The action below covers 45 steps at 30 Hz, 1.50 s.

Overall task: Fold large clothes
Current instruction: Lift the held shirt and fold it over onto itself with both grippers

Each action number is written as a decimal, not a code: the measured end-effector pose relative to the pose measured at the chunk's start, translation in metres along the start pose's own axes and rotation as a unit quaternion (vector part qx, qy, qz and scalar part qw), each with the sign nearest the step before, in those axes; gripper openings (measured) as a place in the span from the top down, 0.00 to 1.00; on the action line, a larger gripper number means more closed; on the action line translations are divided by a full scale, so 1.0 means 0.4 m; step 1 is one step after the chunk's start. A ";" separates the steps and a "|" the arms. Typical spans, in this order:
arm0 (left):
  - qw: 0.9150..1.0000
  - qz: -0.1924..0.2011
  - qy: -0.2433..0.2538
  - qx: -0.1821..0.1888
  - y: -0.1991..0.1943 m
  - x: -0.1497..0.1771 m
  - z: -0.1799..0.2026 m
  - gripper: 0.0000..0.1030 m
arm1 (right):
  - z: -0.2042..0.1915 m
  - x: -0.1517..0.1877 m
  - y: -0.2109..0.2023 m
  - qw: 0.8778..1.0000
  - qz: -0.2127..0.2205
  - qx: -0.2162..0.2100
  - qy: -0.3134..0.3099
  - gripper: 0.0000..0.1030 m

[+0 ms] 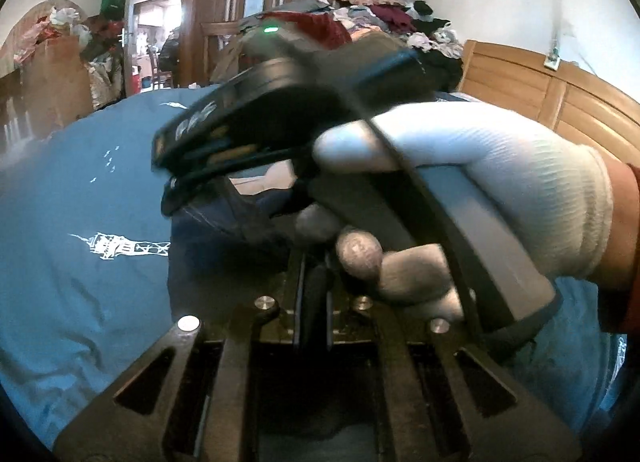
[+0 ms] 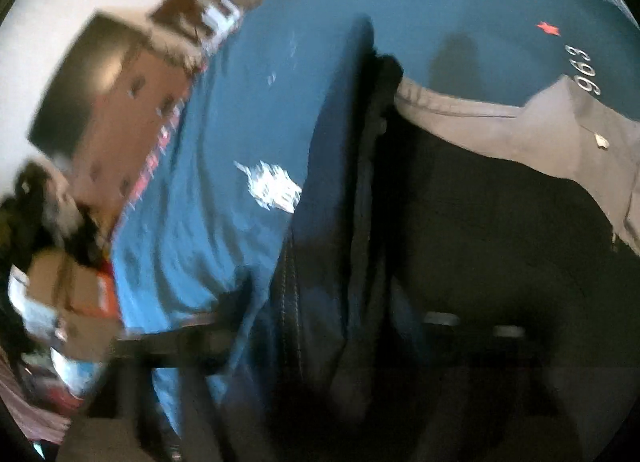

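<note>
My left gripper point(image 1: 314, 246) pinches the dark garment point(image 1: 224, 229); my right gripper point(image 1: 288, 109) grips it too, to lift an edge off the blue sheet point(image 1: 80, 181).

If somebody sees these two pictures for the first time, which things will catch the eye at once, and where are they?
In the left wrist view, a white-gloved hand holding the other black claw device fills the middle, above a blue sheet with white prints. Behind it, a heap of mixed clothes lies by the wooden headboard. The right wrist view is blurred: a dark garment hangs close to the lens, with grey cloth at the right.
</note>
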<state>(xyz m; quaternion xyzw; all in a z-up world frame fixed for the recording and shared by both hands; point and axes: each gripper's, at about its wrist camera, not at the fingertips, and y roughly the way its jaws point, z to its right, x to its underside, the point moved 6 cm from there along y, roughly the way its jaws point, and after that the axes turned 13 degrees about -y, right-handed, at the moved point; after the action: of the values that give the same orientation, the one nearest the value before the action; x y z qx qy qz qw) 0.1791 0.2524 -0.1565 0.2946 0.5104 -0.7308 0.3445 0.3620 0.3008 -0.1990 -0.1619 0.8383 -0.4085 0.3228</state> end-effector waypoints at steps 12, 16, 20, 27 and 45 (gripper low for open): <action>0.980 -0.067 0.034 0.186 0.007 0.062 0.356 0.93 | 0.275 0.401 -0.416 0.974 0.159 0.051 0.150 0.93; 0.970 -0.113 0.032 0.210 0.099 0.112 0.472 0.93 | 0.421 0.552 -0.479 0.965 0.153 0.077 0.200 0.93; 0.965 -0.130 0.042 0.224 0.139 0.129 0.549 0.92 | 0.495 0.624 -0.539 0.958 0.167 0.072 0.220 0.93; 0.966 -0.156 0.052 0.200 0.158 0.156 0.529 0.88 | 0.583 0.708 -0.535 0.952 0.169 0.066 0.248 0.93; 0.990 -0.105 0.027 0.090 -0.020 0.110 0.194 0.65 | 0.445 0.806 -0.528 0.964 0.131 0.066 0.224 0.52</action>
<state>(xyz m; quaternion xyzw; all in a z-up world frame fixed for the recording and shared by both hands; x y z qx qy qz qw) 0.1405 0.1718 -0.1630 0.2886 0.4800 -0.7976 0.2238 0.2453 -0.1047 -0.2458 0.0663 0.8744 -0.4427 0.1873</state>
